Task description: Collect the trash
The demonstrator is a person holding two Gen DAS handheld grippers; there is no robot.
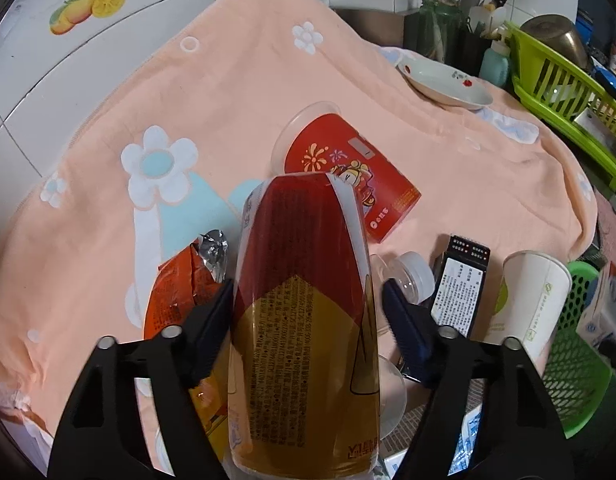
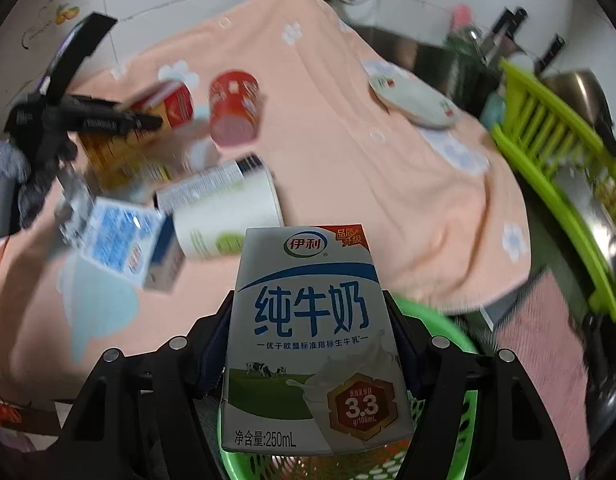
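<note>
A drink bottle with a red and gold label lies between the fingers of my left gripper. The left pad touches it and a thin gap shows at the right pad, so the gripper is open. My right gripper is shut on a white milk carton, held upright above a green basket. More trash lies on the peach towel: a red paper cup on its side, an orange wrapper, a black box, a white paper cup and a blue-white carton.
A white plate sits at the towel's far right. Behind it stand a green dish rack with a metal bowl and a holder with knives. The green basket is at the towel's right front edge. Tiled wall runs along the left.
</note>
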